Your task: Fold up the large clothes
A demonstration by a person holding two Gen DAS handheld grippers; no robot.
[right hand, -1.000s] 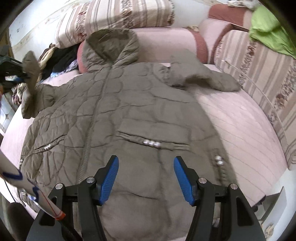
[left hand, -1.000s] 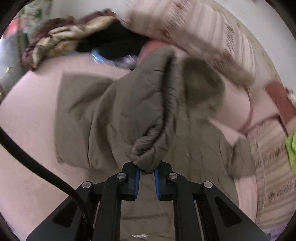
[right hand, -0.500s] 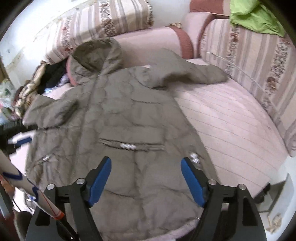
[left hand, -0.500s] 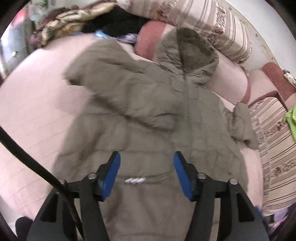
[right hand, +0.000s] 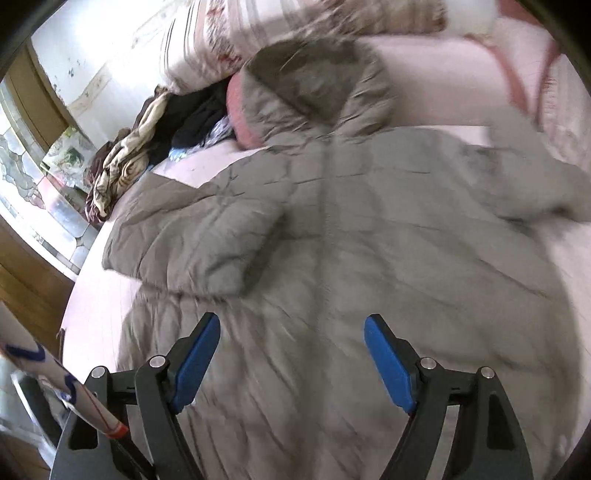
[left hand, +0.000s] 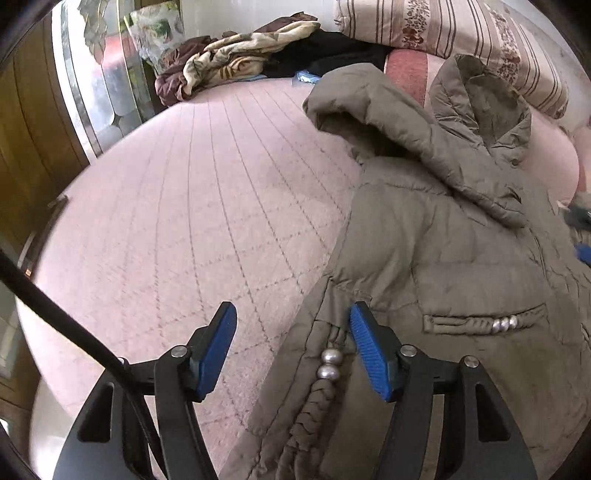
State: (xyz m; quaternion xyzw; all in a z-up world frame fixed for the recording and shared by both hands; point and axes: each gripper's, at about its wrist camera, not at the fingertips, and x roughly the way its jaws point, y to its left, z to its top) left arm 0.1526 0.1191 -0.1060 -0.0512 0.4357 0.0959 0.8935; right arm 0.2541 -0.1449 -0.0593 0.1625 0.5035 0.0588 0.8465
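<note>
An olive quilted hooded coat (left hand: 461, 258) lies front up on a pink quilted bed (left hand: 184, 221). Its left sleeve (left hand: 406, 133) is folded across the chest, below the hood (left hand: 480, 85). My left gripper (left hand: 291, 310) hangs over the coat's left side edge by two metal beads (left hand: 328, 365). Its jaws are opening, and the coat's edge lies between them without the pads pressing on it. In the blurred right wrist view, my right gripper (right hand: 291, 320) stands open over the coat's lower front (right hand: 332, 258), holding nothing. The folded sleeve (right hand: 195, 240) lies ahead to its left.
A pile of blankets and dark clothes (left hand: 236, 62) sits at the bed's far left corner, next to striped cushions (left hand: 443, 26). A wooden door with a glass panel (left hand: 33, 129) stands left of the bed. A black cable (left hand: 55, 306) crosses the lower left.
My left gripper let go of the sleeve, which now lies across the coat's chest, then dropped to the coat's left edge. My right gripper opened wider and swung left over the coat.
</note>
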